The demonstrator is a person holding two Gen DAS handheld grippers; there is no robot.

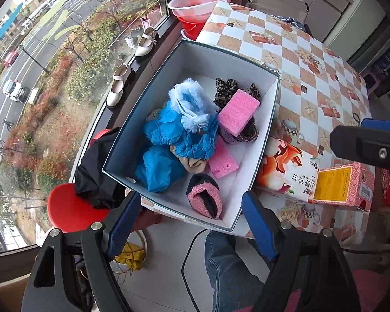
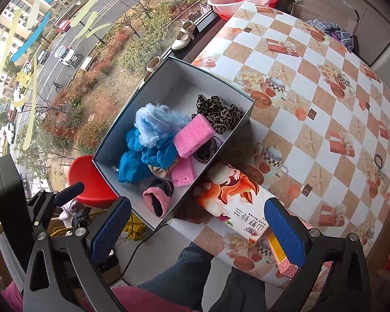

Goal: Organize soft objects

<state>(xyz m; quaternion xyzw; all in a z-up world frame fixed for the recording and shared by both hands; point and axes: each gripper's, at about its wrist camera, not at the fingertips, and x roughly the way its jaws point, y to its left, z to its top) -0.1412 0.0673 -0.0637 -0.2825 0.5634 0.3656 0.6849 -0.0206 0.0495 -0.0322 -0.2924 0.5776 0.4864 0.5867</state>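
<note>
An open white-lined box (image 1: 269, 119) (image 2: 243, 119) sits at the table's near left corner. It holds soft things: a pink sponge (image 1: 238, 111) (image 2: 193, 136) on top, a second pink sponge (image 1: 222, 162) (image 2: 182, 173), a fluffy light-blue item (image 1: 191, 104) (image 2: 156, 123), crumpled blue covers (image 1: 163, 153) (image 2: 140, 160), a leopard scrunchie (image 1: 225, 89) (image 2: 218, 111) and a pink-and-black sock (image 1: 205, 197) (image 2: 158, 199). My left gripper (image 1: 192, 223) is open and empty, just in front of the box. My right gripper (image 2: 195, 223) is open and empty, above the box's near corner and a tissue pack.
A flowered tissue pack (image 1: 288, 169) (image 2: 236, 202) and a pink-yellow carton (image 1: 343, 184) lie right of the box. A black hair tie (image 2: 379, 161) lies on the checked tablecloth (image 2: 312, 78). Red stools (image 1: 72, 208) (image 2: 91, 182), basins (image 1: 200, 2) and shoes (image 1: 118, 85) stand by the window.
</note>
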